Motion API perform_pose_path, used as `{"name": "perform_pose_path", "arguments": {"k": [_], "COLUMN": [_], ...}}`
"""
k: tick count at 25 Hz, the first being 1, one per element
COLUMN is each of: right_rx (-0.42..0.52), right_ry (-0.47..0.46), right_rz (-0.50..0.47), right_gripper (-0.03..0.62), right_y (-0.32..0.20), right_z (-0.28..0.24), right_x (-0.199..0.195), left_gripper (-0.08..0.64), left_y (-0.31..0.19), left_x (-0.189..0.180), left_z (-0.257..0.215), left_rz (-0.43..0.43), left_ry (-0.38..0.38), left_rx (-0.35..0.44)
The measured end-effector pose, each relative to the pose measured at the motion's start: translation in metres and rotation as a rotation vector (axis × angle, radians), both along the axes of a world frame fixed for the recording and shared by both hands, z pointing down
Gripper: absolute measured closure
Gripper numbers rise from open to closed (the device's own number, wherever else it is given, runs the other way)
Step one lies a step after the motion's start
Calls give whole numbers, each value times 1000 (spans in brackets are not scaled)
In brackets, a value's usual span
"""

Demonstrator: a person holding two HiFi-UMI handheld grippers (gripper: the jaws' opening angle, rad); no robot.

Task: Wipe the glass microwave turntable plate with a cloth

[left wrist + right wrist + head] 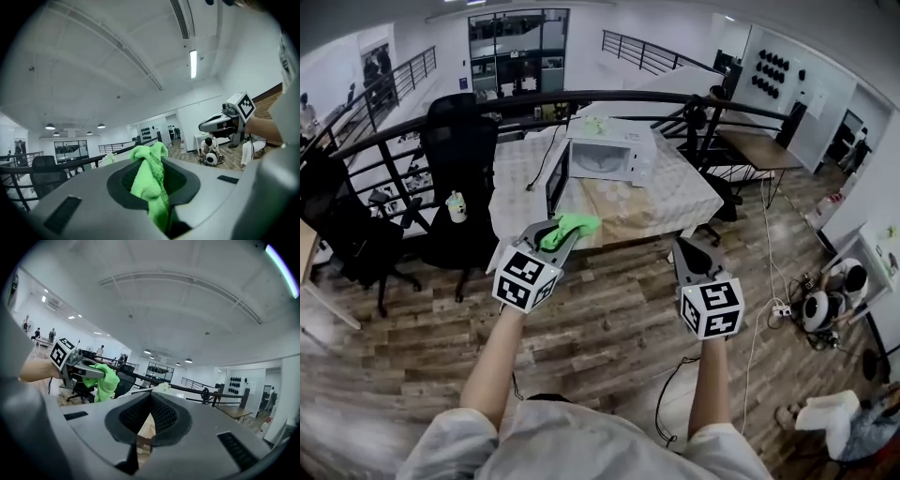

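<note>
One green cloth pinched in left gripper; right gripper jaws together, empty. Both held short of table's near edge; microwave towards far edge.

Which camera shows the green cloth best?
The left gripper view: the green cloth fills the middle, pinched in the left claw. The head view shows it small at that claw's tip; the right gripper view shows it dangling off to the side.
</note>
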State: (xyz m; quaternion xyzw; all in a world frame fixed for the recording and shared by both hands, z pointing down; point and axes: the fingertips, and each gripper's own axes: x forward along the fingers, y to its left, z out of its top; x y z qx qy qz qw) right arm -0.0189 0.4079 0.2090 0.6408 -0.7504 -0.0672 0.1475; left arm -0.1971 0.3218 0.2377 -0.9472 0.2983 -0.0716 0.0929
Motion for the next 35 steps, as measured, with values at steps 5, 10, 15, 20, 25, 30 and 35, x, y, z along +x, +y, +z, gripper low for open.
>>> {"name": "perform_pose_path", "arguments": {"k": [5, 10, 15, 20, 25, 30, 35], "right_rx": [-35, -36, -53, -29, -13, -12, -18], "right_ry": [-29, -23, -15, -27, -19, -41, -52], "right_rz": [-59, -59, -60, -57, -24, -1, 1], "right_gripper": [578, 579, 580, 580, 580, 580, 581], "right_y": [0, -28, -83, -157, -237, -304, -358], "right_z": [8, 11, 25, 21, 8, 5, 13], "right_x": [26, 49, 64, 74, 85, 97, 101], "left_gripper": [500, 500, 500, 500, 500, 500, 500], "left_y": [1, -24, -77, -161, -246, -319, -376], "left_x": [24, 41, 56, 67, 87, 101, 111], "left_z": [14, 18, 33, 29, 20, 15, 27], "left_rz": [-18, -38, -36, -26, 18, 46, 57], "left_ry": [-2, -18, -32, -24, -28, -20, -18], "left_rx": [-19, -10, -21, -15, -12, -20, -46]}}
